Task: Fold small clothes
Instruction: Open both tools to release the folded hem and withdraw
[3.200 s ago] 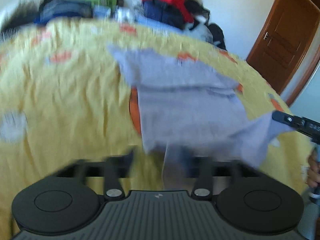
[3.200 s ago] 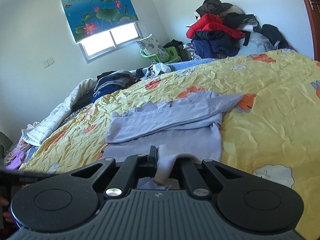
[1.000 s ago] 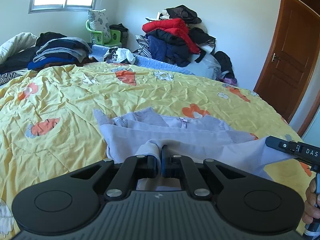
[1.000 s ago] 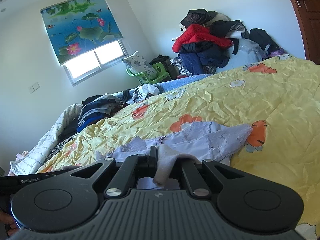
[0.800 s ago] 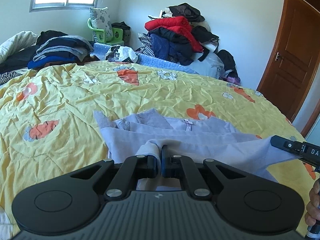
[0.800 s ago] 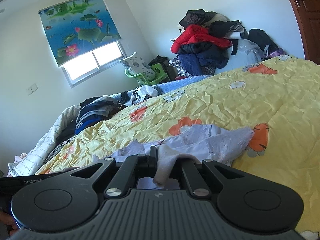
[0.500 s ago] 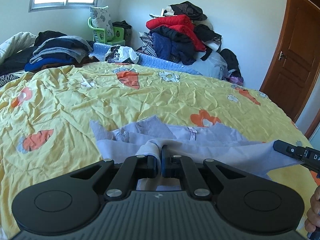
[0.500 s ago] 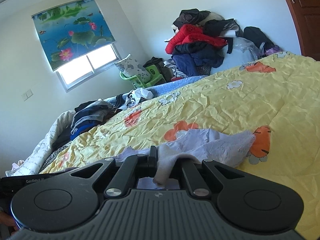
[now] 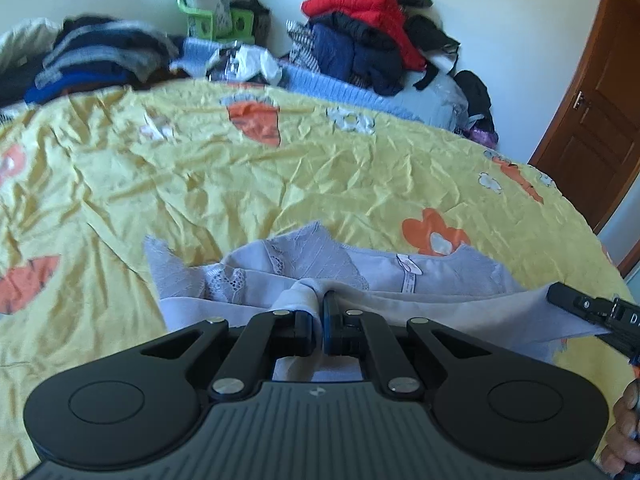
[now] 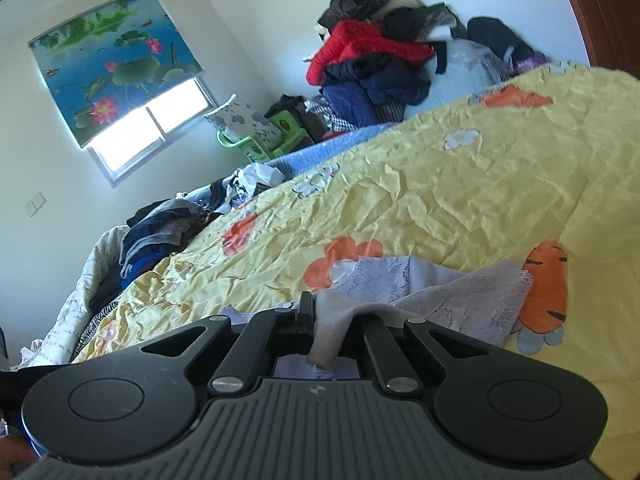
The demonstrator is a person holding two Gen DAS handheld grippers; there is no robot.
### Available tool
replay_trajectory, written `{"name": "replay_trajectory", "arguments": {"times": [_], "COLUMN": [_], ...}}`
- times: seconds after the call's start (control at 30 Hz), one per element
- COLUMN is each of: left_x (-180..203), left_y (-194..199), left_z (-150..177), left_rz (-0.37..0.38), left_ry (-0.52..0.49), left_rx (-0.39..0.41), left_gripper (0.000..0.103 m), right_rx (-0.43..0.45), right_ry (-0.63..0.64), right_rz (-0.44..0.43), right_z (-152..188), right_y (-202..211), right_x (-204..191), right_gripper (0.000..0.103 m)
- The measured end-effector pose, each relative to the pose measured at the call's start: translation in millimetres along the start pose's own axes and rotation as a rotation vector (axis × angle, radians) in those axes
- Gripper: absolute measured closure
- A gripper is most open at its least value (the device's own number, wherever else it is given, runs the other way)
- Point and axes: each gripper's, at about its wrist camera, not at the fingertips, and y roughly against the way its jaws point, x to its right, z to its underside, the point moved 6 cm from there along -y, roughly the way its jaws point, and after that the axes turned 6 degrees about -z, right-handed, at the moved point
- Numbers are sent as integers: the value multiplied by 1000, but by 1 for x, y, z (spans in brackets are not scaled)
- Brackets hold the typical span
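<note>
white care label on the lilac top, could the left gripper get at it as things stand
Probably not yet: the left gripper is shut on a fold of the lilac top. The care label lies uncovered just beyond, so the way is free once it lets go.

You can read very little here. At the right edge of your left wrist view, the black body of the right tool (image 9: 592,312) carries white lettering cut off by the frame, of which only a "D" shows. The small white label (image 9: 409,276) sewn at the neck of the lilac garment (image 9: 460,280) bears print too small to make out, and a small light emblem sits on the grey ribbed housing of each tool, a mark and not letters.
</note>
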Motion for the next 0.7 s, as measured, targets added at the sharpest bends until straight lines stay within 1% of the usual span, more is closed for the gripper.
{"name": "replay_trajectory", "arguments": {"times": [0.03, 0.1, 0.13, 0.17, 0.2, 0.27, 0.3, 0.33, 0.4, 0.43, 0.5, 0.57, 0.63, 0.67, 0.7], "left_x": [-1, -9, -13, -18, -22, -29, -31, -34, -42, -48, -58, -66, -72, -75, -77], "left_y": [-7, -19, -24, -29, -32, -37, -39, -42, -50, -56, -66, -73, -77, -78, -77], "left_z": [-2, -5, -7, -9, -11, -16, -18, -21, -23, -24, -22, -19, -16, -16, -18], "left_rz": [20, 60, 87, 115, 131, 161, 173, 185, 212, 224, 240, 255, 258, 262, 266], "left_ry": [17, 97, 140, 183, 218, 268, 288, 317, 384, 438, 535, 607, 664, 684, 700], "left_rx": [-28, -75, -106, -139, -157, -177, -188, -199, -226, -249, -289, -314, -339, -340, -333], "left_gripper": [98, 98, 98, 98, 98, 98, 98, 98, 98, 98, 97, 96, 92, 86, 76], "right_rx": [-8, -34, -49, -66, -95, -125, -144, -159, -151, -144, -128, -96, -69, -59, -52], "right_ry": [-12, -54, -83, -110, -139, -181, -204, -228, -275, -308, -403, -501, -530, -521, -501], "right_rz": [2, -2, -5, -12, -22, -38, -50, -67, -81, -90, -108, -133, -103, -87, -84], "right_z": [-1, -4, -5, -6, -7, -10, -12, -14, -19, -23, -27, -31, -33, -33, -32], "right_y": [-5, -16, -21, -27, -34, -43, -49, -54, -61, -65, -70, -75, -77, -78, -78], "right_x": [3, 10, 16, 20, 26, 33, 37, 40, 45, 50, 61, 72, 79, 80, 79], "right_gripper": [96, 87, 86, 83, 76, 68, 64, 64, 63, 61, 54, 52, 51, 51, 51]}}
